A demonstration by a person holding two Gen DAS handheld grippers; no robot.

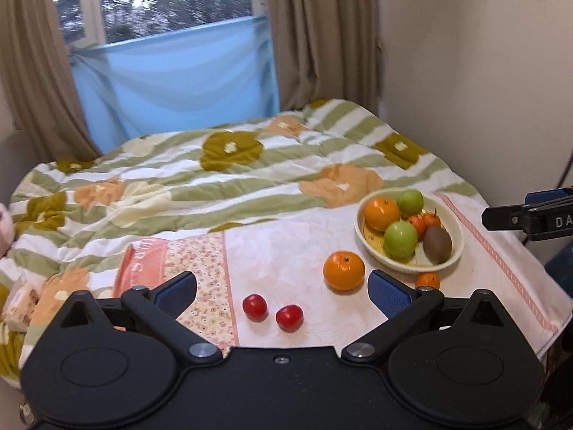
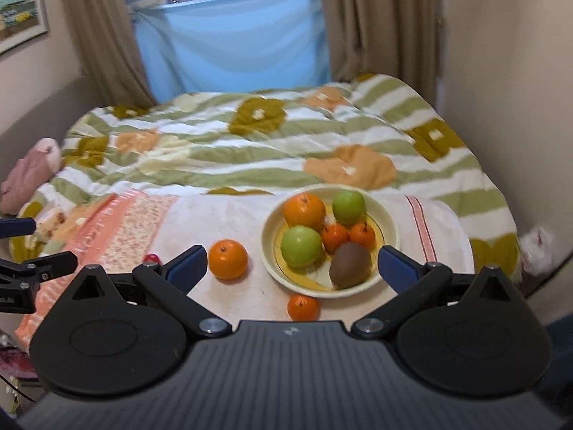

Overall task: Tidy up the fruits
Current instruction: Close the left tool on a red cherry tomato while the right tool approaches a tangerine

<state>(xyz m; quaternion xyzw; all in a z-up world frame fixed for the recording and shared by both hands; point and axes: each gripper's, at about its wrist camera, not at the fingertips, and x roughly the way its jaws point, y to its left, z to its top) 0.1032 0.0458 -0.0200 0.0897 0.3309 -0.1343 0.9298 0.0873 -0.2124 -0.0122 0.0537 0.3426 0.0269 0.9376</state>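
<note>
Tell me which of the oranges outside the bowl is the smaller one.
The small orange just in front of the bowl, on its near side. The big orange lies to the bowl's left.

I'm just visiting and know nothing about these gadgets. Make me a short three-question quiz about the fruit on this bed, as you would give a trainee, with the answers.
1. True or false: the kiwi lies inside the bowl.
2. How many fruits lie on the cloth outside the bowl?
3. Multiple choice: the left gripper is A) shut on an orange, B) open and holding nothing, C) resting in the bowl.

Key
1. True; it lies at the bowl's near side, beside a green apple.
2. Four: the large orange, the small orange by the bowl's near rim, and two red fruits.
3. B. The right gripper is open too.
</note>
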